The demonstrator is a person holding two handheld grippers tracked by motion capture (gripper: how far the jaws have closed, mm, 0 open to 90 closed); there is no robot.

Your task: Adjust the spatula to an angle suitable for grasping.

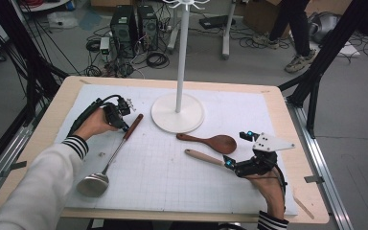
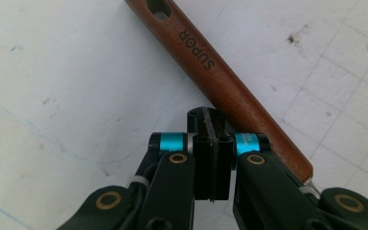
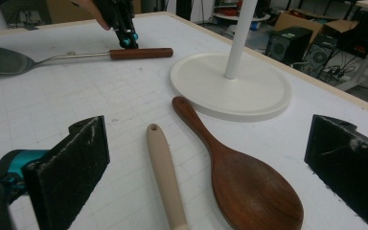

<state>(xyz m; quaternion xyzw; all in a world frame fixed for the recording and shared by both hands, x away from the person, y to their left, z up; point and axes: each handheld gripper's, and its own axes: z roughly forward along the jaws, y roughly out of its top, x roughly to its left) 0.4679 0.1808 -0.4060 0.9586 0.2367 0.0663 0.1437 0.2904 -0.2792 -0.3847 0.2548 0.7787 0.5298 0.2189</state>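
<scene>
Utensils all lie flat on the desk, none hung on the stand. Nearest, right gripper jaws gape around the pale handle and wooden spoon, gripping neither. Farther off, left gripper jaws, shut and empty, sit beside the ladle.

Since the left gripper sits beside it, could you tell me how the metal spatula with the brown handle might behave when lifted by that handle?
The spatula looks stiff. Its steel blade sits far from the wooden handle, so it would probably dip blade-first. The round, smooth handle may twist between jaws.
</scene>
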